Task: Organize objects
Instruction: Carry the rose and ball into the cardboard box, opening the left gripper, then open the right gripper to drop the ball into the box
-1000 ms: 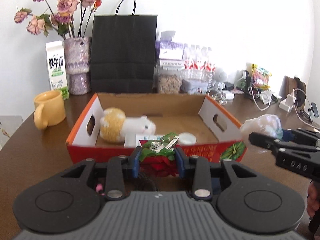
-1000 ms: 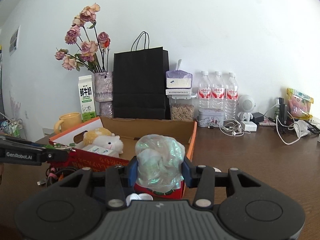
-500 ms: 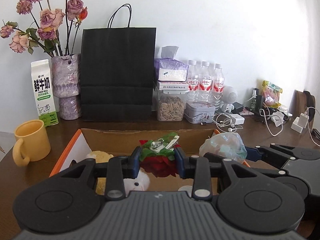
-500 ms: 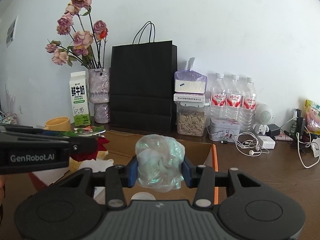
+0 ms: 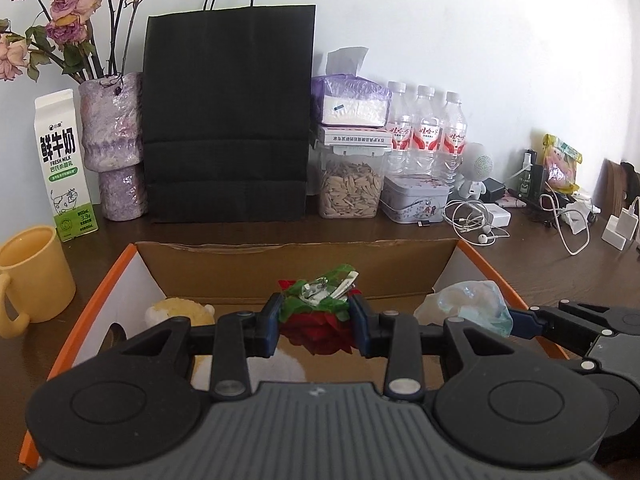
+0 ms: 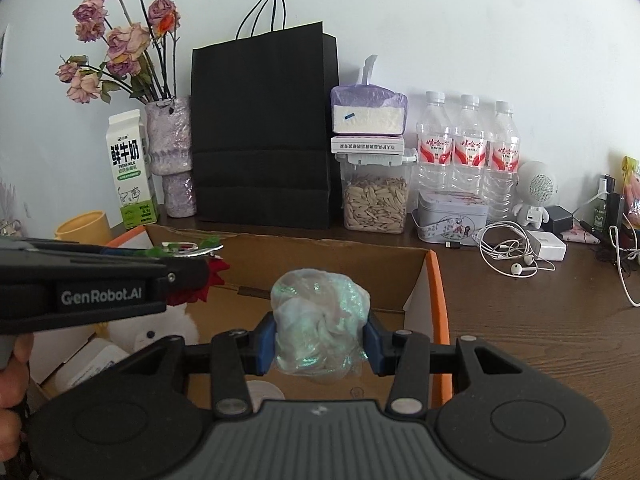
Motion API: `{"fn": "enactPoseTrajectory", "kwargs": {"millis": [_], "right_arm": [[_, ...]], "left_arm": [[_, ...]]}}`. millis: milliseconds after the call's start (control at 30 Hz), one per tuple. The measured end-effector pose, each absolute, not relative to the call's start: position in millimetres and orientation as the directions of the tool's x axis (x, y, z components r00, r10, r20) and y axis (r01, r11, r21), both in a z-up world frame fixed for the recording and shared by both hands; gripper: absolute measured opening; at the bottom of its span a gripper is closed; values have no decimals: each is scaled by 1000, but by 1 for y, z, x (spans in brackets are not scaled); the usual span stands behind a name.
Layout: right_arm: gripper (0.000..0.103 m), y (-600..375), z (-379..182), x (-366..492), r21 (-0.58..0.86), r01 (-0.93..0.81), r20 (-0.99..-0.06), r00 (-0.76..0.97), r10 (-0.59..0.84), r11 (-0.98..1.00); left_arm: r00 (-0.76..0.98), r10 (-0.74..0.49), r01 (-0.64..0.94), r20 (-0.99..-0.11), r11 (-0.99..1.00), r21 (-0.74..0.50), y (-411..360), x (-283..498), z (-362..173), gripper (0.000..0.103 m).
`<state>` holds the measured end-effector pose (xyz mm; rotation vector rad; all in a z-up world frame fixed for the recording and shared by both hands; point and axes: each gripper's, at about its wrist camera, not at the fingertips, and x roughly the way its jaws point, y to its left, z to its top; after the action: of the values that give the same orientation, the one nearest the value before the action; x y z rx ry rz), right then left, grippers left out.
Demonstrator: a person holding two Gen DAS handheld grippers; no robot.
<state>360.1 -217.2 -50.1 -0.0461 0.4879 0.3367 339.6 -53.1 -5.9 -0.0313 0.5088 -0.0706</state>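
My left gripper (image 5: pixel 316 320) is shut on a red and green fabric flower with a metal clip (image 5: pixel 320 304) and holds it over the open cardboard box (image 5: pixel 296 264). My right gripper (image 6: pixel 320 338) is shut on a crumpled iridescent plastic bag (image 6: pixel 320 320), also over the box (image 6: pixel 436 300), at its right side. The bag shows in the left wrist view (image 5: pixel 468 306), the flower in the right wrist view (image 6: pixel 200 272). A white and yellow plush toy (image 5: pixel 180 310) lies in the box at the left.
Behind the box stand a black paper bag (image 5: pixel 228 116), milk carton (image 5: pixel 64 168), vase of dried roses (image 5: pixel 116 144), seed jar (image 5: pixel 348 184), water bottles (image 5: pixel 428 136) and a tin (image 5: pixel 416 198). A yellow mug (image 5: pixel 32 276) sits left. Cables and chargers (image 5: pixel 560 216) lie right.
Both grippers have moved forward over the box with their loads still held. The box front wall has passed below the left wrist view.
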Motion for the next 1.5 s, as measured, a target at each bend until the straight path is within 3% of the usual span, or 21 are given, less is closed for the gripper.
{"fn": "enactPoseTrajectory", "kwargs": {"millis": [33, 67, 100, 133, 200, 233, 367, 967, 1500], "right_arm": [[45, -217, -50, 360, 35, -325, -468, 830, 303, 945], [50, -218, -50, 360, 35, -322, -467, 832, 300, 946], [58, -218, -51, 360, 37, -324, -467, 831, 303, 945], [64, -219, -50, 359, 40, -326, -466, 830, 306, 945], [95, -220, -50, 356, 36, -317, -455, 839, 298, 948], [99, -220, -49, 355, 36, -317, -450, 842, 299, 948], [103, -221, -46, 349, 37, -324, -438, 845, 306, 945], [103, -224, -35, 335, 38, -311, -416, 859, 298, 950], [103, -239, -8, 261, 20, -344, -364, 872, 327, 939]], "left_arm": [[871, -68, 49, -486, 997, -51, -52, 340, -6, 47], [874, -65, 44, -482, 997, -56, -52, 339, -6, 69], [880, -62, 39, -471, 998, -59, -50, 338, -5, 102], [893, -45, 23, -447, 998, -54, -50, 335, -4, 103], [906, -17, 3, -424, 999, -34, -50, 331, -1, 103], [905, -17, 2, -426, 999, -35, -50, 331, 0, 103], [900, -18, 3, -436, 999, -34, -50, 331, -1, 103], [907, -33, 19, -419, 999, -37, -48, 314, 8, 103], [926, -36, 28, -375, 999, -26, -33, 230, 35, 103]]}}
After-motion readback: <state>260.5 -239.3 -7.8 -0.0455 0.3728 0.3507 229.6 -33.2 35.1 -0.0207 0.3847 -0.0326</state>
